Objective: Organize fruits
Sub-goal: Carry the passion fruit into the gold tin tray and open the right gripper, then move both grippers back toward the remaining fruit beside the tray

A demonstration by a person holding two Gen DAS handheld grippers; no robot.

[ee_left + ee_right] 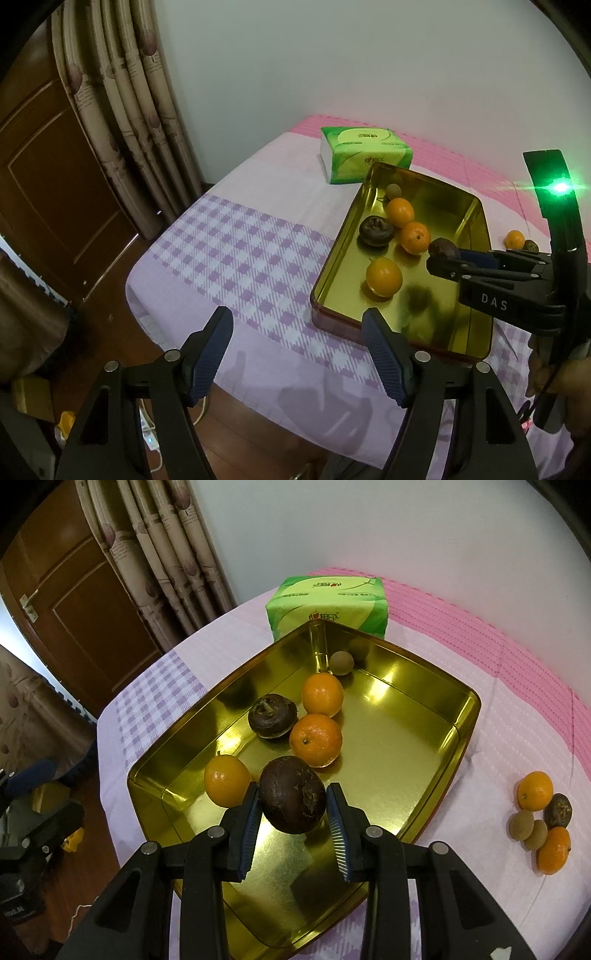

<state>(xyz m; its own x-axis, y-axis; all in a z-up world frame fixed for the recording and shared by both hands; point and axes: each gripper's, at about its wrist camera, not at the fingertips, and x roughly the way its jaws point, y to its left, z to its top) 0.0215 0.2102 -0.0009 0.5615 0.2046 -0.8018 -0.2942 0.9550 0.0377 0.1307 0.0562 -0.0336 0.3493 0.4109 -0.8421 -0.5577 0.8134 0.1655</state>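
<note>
Two handheld grippers work over a gold metal tin (436,760) on a table spread with a lilac-checked cloth (236,258). The right gripper (291,805) pinches a dark brown, rough-skinned fruit (291,794) between its blue pads, above the tin's near end; whether the fruit touches the floor of the tin cannot be told. The left gripper (297,354) hangs at the tin's near corner with fingers spread and nothing between them. Inside the tin lie three oranges (316,740), a second dark fruit (271,716) and, at the far corner, a small tan fruit (341,662), partly doubled by reflection in the wall. More fruit sits on the cloth to the right, well apart from the tin: two oranges, a dark fruit and two tan ones (541,805); the left wrist view shows only part of this group. A green tissue pack (327,605) stands just behind the tin. Patterned curtains (122,110) and a wooden door (48,184) stand to the left.
</note>
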